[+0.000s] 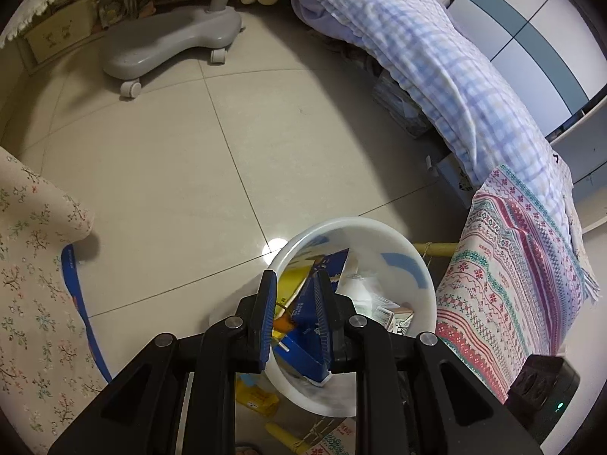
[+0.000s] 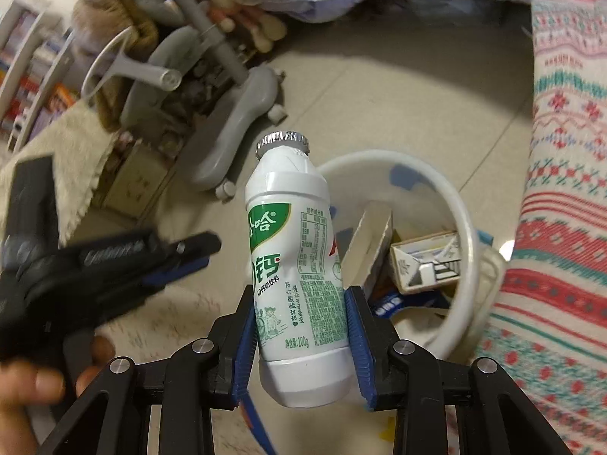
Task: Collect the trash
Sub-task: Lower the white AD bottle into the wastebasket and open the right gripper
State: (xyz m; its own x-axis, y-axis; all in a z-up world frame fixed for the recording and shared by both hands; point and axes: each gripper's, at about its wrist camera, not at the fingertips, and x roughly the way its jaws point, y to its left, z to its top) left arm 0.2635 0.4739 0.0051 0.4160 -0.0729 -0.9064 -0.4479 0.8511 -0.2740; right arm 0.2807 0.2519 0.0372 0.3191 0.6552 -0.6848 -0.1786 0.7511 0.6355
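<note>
A white round bin (image 1: pixel 379 227) stands on the tiled floor, holding a blue carton (image 1: pixel 303 345), a yellow packet (image 1: pixel 292 284) and small boxes. My left gripper (image 1: pixel 296 276) hangs over its near rim, pointing steeply down, jaws a little apart with nothing pressed between the pads. In the right wrist view my right gripper (image 2: pixel 301 290) is shut on a white milk-drink bottle (image 2: pixel 292 235) with green print and a foil cap, held upright just left of the bin (image 2: pixel 466 227). The left gripper (image 2: pixel 212 253) shows blurred at the left, held by a hand (image 2: pixel 30 390).
A grey wheeled chair base (image 1: pixel 170 45) stands across the floor. A bed with a checked quilt (image 1: pixel 436 64) runs along the right, and a patterned cloth (image 1: pixel 512 284) hangs beside the bin. A floral cloth (image 1: pixel 34 284) and blue strap (image 1: pixel 81 311) lie left. A yellow packet (image 1: pixel 258 398) lies by the bin.
</note>
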